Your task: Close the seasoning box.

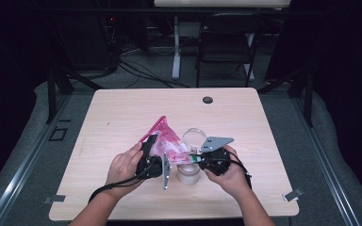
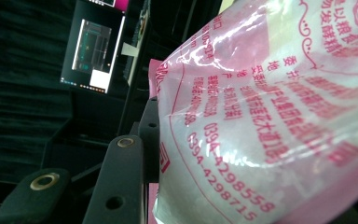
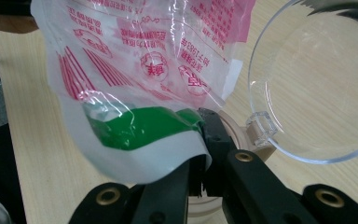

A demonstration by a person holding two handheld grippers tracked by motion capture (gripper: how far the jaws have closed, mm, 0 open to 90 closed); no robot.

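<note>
Now | both tools (image 1: 153, 160) (image 1: 205, 157) clamped on pink bag (image 1: 162, 137) edges | jar (image 1: 189, 173) open below | table (image 1: 122, 113) roomy beyond

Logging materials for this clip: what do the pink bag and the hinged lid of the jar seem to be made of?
The pink bag looks like thin glossy plastic film: it crinkles, glints, and is see-through between the red print. The lid seems to be clear rigid plastic, possibly acrylic: the wood-look table shows through it and its rim keeps a firm round shape.
</note>
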